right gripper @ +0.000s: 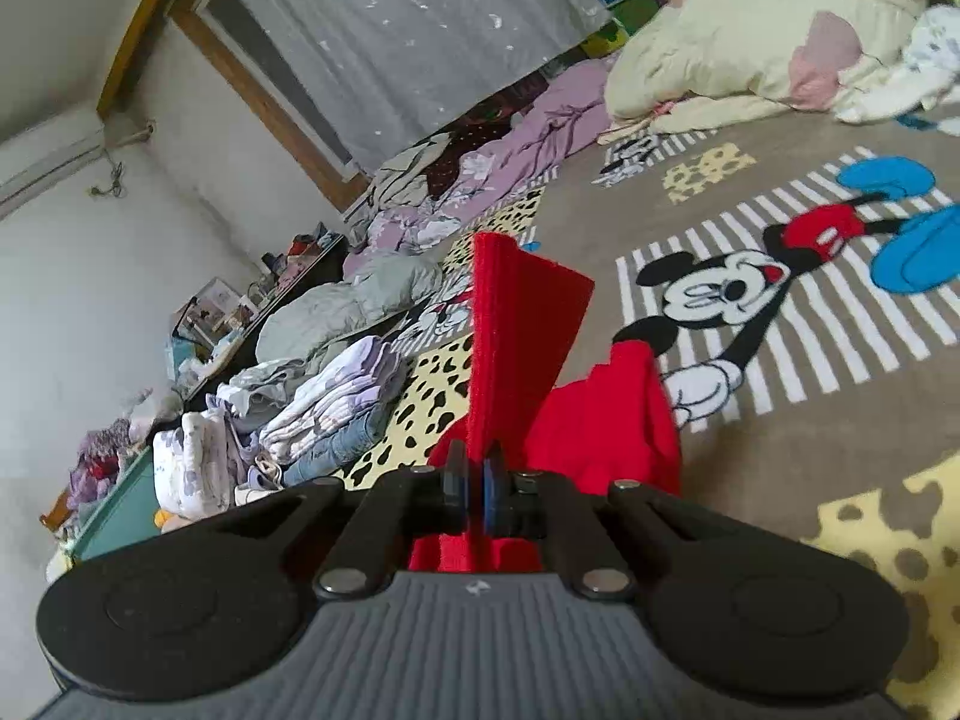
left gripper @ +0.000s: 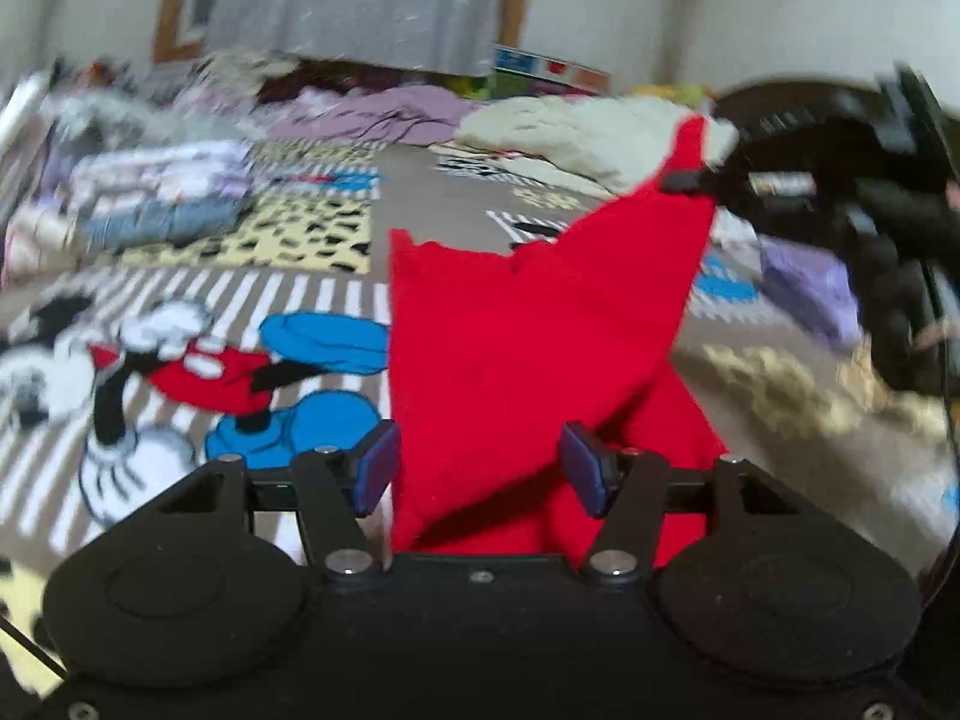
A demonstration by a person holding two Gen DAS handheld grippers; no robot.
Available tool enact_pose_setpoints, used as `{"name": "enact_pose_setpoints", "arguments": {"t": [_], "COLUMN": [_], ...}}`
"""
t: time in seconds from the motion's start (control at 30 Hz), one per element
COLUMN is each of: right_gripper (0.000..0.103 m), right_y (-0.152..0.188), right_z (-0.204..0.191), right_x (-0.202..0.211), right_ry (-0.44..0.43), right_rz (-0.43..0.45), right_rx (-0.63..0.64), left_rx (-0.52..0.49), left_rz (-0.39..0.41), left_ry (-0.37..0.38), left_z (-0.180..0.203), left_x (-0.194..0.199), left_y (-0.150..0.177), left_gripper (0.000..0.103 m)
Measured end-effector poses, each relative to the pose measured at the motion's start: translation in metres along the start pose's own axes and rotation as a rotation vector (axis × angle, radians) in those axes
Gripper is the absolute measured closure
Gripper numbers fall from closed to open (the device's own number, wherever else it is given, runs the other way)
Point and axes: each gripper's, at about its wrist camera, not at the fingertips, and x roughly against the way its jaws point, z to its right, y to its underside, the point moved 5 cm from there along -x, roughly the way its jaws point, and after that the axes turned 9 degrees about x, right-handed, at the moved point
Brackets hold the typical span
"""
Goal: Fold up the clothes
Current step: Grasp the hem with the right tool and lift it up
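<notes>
A red garment hangs stretched over the cartoon rug. Seen from the left wrist, my right gripper is shut on the garment's upper corner at the right, and the cloth slopes down from there to my left gripper. The left jaws stand apart with the red cloth running between and behind them; the pads do not visibly pinch it. In the right wrist view, my right gripper is shut on a fold of the red garment, which stands up ahead of the pads while the rest sags onto the rug.
A stack of folded clothes lies on the rug's far side. Cream bedding and purple bedding are heaped along the curtained window. A purple item lies at the right.
</notes>
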Motion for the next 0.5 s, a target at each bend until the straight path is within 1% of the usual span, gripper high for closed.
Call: {"name": "enact_pose_setpoints", "arguments": {"t": [0.13,0.17,0.3,0.4,0.5], "right_gripper": [0.097,0.097,0.097,0.097,0.097], "right_y": [0.006,0.007,0.014,0.016,0.020], "right_z": [0.014,0.017,0.028,0.037,0.044], "right_x": [0.004,0.004,0.008,0.015,0.023], "right_ry": [-0.008,-0.011,-0.014,-0.018,-0.016], "right_rz": [0.003,0.001,-0.001,0.014,0.017], "right_rx": [-0.052,-0.062,-0.089,-0.124,-0.161], "left_rx": [-0.218,-0.255,-0.319,-0.377,-0.373], "left_rz": [0.002,-0.001,-0.017,-0.012,-0.025], "left_ry": [-0.056,-0.071,-0.090,-0.114,-0.098], "left_z": [0.020,0.022,0.022,0.021,0.016], "left_x": [-0.011,-0.014,-0.021,-0.024,-0.025], "left_y": [0.011,0.014,0.023,0.028,0.029], "left_gripper": [0.045,0.045,0.045,0.046,0.046]}}
